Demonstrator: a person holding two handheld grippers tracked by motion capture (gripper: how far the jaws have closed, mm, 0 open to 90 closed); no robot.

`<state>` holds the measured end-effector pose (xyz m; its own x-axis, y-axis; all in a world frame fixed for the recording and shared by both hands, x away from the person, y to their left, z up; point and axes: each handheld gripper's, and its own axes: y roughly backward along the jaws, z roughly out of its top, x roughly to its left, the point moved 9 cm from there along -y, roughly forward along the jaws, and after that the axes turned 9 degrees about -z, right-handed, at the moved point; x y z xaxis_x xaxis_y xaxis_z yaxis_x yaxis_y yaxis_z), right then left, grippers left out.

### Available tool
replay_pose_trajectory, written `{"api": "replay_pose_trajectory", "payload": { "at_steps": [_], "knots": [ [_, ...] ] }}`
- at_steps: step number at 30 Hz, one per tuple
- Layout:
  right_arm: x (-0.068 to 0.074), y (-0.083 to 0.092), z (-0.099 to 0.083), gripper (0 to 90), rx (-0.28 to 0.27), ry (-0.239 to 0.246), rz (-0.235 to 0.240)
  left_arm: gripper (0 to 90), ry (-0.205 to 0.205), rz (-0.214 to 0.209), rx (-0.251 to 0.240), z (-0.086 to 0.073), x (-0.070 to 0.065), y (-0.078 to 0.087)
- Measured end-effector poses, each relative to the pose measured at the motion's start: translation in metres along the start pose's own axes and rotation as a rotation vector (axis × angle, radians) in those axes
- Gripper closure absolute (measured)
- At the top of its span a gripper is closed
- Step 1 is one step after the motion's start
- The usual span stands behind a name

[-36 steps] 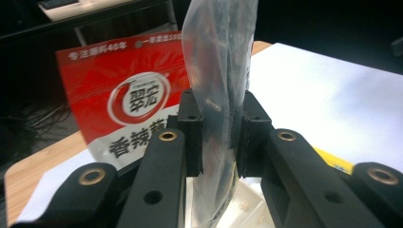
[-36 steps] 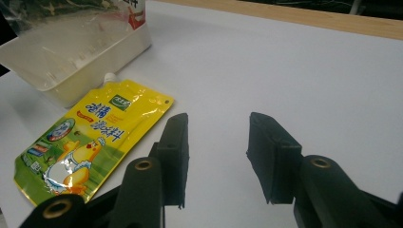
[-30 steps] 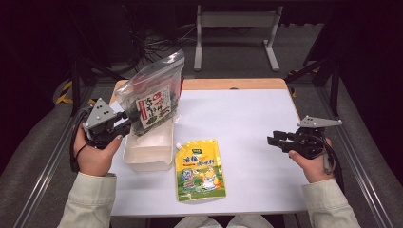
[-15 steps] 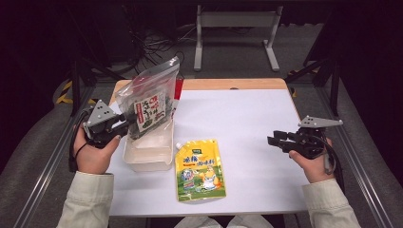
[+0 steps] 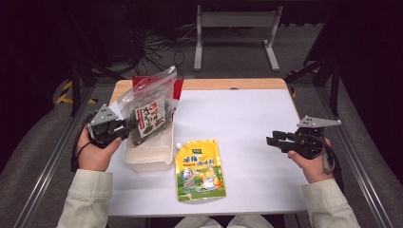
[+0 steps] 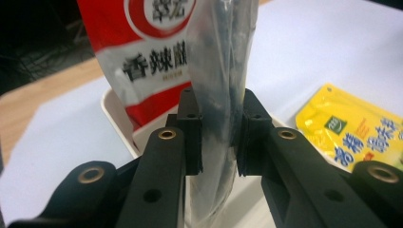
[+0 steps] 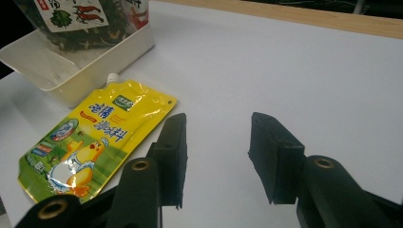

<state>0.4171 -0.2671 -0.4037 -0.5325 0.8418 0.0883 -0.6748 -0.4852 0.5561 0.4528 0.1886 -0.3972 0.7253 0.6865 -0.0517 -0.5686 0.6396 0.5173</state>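
Left gripper (image 5: 127,127) clamps the clear bag (image 5: 148,114) over the white tub (image 5: 147,156); right gripper (image 5: 271,141) gapes empty.

red-and-white packet (image 6: 142,61) reads 香辣, rest illegible

Clear bag (image 5: 151,114) with dark contents, white tub (image 5: 148,153), yellow pouch (image 5: 200,169)

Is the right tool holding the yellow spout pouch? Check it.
No, the right tool stands open over bare table, with the yellow spout pouch lying apart beside it.
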Motion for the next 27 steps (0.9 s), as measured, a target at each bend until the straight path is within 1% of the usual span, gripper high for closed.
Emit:
{"api": "replay_pose_trajectory", "payload": {
  "at_steps": [2,5,8,9,11,12,13,14,18,19,20,23,27],
  "knots": [
    [0.002,-0.001,0.0,56.6,0.002,-0.001,0.005,75.5,0.02,-0.021,0.012,-0.007,0.002,-0.002],
    [0.005,-0.003,0.0,56.2,0.005,0.004,0.011,75.3,0.026,-0.026,0.01,-0.009,0.003,0.0],
    [0.006,-0.005,0.0,55.7,0.011,0.009,0.015,74.5,0.017,-0.018,0.019,-0.009,0.001,0.0],
    [0.007,-0.006,0.0,55.5,0.012,0.011,0.016,73.5,0.036,-0.019,0.029,-0.009,0.0,0.001],
    [0.008,-0.008,-0.001,55.0,0.016,0.012,0.021,69.0,0.067,-0.034,0.023,-0.009,-0.003,0.001],
    [0.009,-0.009,-0.001,54.7,0.018,0.015,0.023,64.0,0.065,-0.031,0.017,-0.009,-0.003,0.001],
    [0.01,-0.01,-0.001,54.3,0.018,0.018,0.024,57.3,0.081,-0.027,0.009,-0.009,-0.004,0.002],
    [0.01,-0.01,-0.001,54.0,0.017,0.02,0.025,51.5,0.076,-0.024,0.01,-0.008,-0.004,0.003],
    [0.012,-0.012,-0.001,53.4,0.017,0.023,0.03,40.6,0.077,-0.022,-0.007,-0.007,-0.006,0.01],
    [0.012,-0.012,-0.001,53.3,0.018,0.023,0.031,39.7,0.071,-0.03,-0.006,-0.007,-0.008,0.011],
    [0.013,-0.012,-0.001,53.1,0.018,0.022,0.033,38.1,0.069,-0.028,-0.014,-0.006,-0.01,0.013],
    [0.014,-0.014,-0.001,52.5,0.021,0.024,0.038,35.0,0.054,-0.021,-0.007,-0.007,-0.014,0.018],
    [0.017,-0.016,-0.001,52.0,0.025,0.027,0.045,31.4,0.061,-0.035,-0.026,-0.008,-0.022,0.027]
  ]
}}
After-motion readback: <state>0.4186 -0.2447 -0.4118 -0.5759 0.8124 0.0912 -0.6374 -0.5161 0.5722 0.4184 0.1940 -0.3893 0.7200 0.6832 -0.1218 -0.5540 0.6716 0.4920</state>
